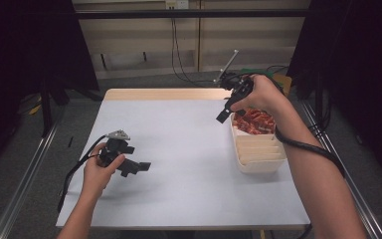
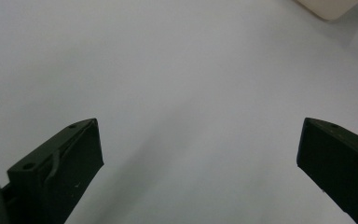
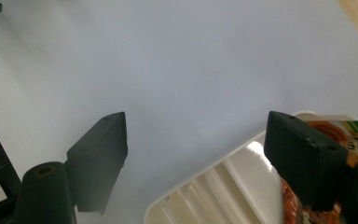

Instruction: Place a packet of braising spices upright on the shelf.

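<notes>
Left tongs [image 1: 138,168] apart, empty | right tongs [image 1: 224,113] apart | cream ribbed tray [image 1: 258,160], red packets [image 1: 253,122]

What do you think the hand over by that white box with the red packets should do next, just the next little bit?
Probably lower the right gripper and shift it over the red packets in the far compartment of the white tray. Its jaws stand open with nothing between them, and it hovers at the tray's far left edge, not yet above the packets. The left gripper is open too, far off.

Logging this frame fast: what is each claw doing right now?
Left claw: open, empty, over the white tabletop.
Right claw: open, empty, above the cream divided plastic tray holding red packets.
</notes>
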`<state>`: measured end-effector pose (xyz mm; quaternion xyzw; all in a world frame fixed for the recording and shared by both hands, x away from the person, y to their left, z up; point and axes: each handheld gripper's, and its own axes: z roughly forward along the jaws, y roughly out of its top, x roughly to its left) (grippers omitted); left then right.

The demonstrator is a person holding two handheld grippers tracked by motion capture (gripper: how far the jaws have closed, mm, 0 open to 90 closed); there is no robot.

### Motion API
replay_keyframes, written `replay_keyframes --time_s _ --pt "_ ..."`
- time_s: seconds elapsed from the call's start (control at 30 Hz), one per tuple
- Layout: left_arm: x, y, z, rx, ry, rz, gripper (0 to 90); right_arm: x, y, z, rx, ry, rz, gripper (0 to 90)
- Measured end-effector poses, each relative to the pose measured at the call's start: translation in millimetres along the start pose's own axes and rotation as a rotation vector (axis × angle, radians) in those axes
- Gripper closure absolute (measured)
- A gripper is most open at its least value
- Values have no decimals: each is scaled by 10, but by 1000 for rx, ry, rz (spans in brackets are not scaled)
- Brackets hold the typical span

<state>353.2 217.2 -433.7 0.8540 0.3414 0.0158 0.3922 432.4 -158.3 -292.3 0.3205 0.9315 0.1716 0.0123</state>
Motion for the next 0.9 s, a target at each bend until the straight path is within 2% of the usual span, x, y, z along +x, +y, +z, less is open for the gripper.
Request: replay_keyframes --time_s 0.43,0.5,0.6,0.67,0.9 --pt "-7 -5 23 16 -14 10 0 201 -55 399 13 32 -50 209" --pt "-15 -8 35 9 -13 7 0 230 -66 454 22 27 -66 207" --pt "-12 -8 37 25 -4 13 0 271 -92 549 34 31 -82 202" --pt "-15 -11 50 22 -12 9 0 312 -107 606 42 36 -82 201" --pt "-15 -15 69 37 -16 18 0 419 -170 796 19 56 -106 183"
